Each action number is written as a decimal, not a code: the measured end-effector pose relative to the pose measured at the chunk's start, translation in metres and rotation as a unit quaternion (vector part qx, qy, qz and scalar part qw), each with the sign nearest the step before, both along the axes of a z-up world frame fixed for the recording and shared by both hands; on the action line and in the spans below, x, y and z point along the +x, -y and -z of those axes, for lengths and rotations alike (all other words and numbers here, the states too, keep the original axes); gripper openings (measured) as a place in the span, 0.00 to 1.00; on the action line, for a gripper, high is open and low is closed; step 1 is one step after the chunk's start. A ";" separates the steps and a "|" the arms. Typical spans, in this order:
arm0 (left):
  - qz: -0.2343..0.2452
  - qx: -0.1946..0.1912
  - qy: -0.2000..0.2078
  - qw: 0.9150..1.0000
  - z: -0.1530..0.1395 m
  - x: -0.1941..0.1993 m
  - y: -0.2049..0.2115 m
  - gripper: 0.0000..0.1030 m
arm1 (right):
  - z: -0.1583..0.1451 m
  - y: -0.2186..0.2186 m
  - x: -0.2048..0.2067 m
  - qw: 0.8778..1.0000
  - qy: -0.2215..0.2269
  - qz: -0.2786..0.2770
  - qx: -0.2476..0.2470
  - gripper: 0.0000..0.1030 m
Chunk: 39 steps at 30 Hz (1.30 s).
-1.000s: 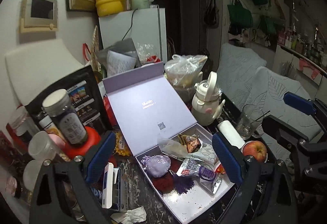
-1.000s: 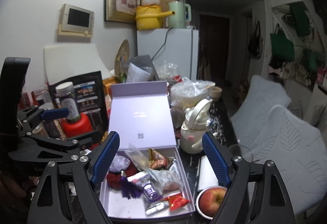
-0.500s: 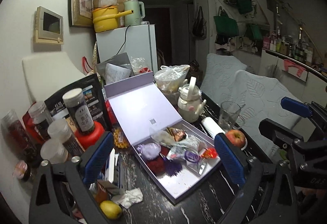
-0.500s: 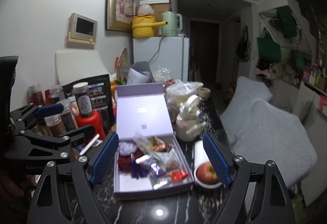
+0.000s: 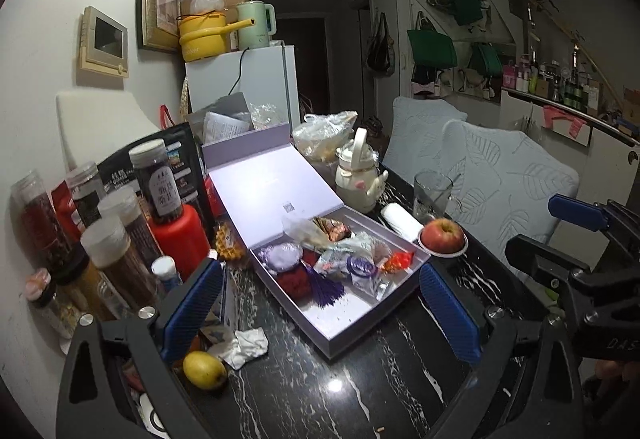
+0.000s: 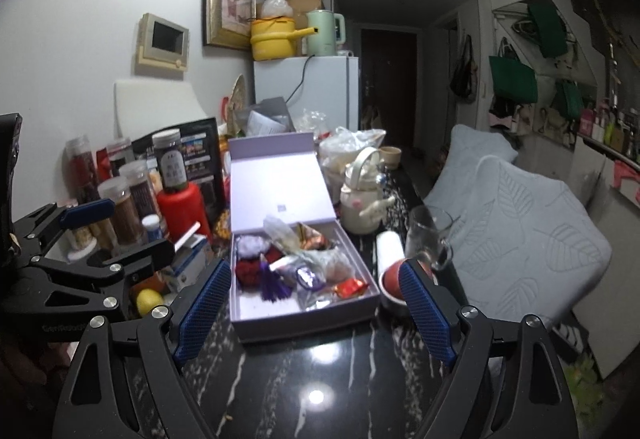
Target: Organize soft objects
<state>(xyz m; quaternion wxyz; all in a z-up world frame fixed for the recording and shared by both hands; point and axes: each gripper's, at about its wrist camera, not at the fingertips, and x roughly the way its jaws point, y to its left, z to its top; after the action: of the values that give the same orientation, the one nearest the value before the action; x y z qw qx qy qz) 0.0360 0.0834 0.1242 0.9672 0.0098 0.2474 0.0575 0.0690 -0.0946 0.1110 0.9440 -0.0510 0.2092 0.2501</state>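
Note:
An open lilac gift box (image 5: 362, 323) (image 6: 304, 321) sits on the black marble table, lid raised behind it. Inside lie soft things: a white-purple pouch (image 5: 282, 253) (image 6: 250, 245), a red fluffy ball (image 5: 294, 281) (image 6: 248, 271), a purple tassel (image 5: 326, 289) (image 6: 274, 285) and several snack packets (image 5: 360, 263) (image 6: 320, 263). My left gripper (image 5: 320, 313) is open and empty, held back before the box's near corner. My right gripper (image 6: 316, 313) is open and empty, in front of the box.
Jars and a red bottle (image 5: 176, 235) crowd the table's left. A lemon (image 5: 204, 369) and crumpled tissue (image 5: 244, 347) lie near left. An apple on a dish (image 5: 442, 235), a glass (image 5: 430, 193), a white roll (image 5: 400, 221) and a teapot (image 5: 358, 179) stand right of the box. Cushioned chairs (image 6: 520, 223) flank the table's right edge.
Both grippers have pulled back and up from the box; it now looks smaller and more bare tabletop shows in front. Both stay open and empty.

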 end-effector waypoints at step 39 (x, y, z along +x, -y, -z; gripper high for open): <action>-0.010 -0.027 -0.039 0.999 0.053 -0.009 0.006 0.98 | 0.045 0.006 -0.008 0.999 -0.029 0.003 -0.018 0.84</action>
<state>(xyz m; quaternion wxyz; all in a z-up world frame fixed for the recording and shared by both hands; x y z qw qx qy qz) 0.0273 0.0778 0.0709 0.9559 -0.0170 0.2869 0.0604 0.0612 -0.1009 0.0662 0.9373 -0.0599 0.2409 0.2447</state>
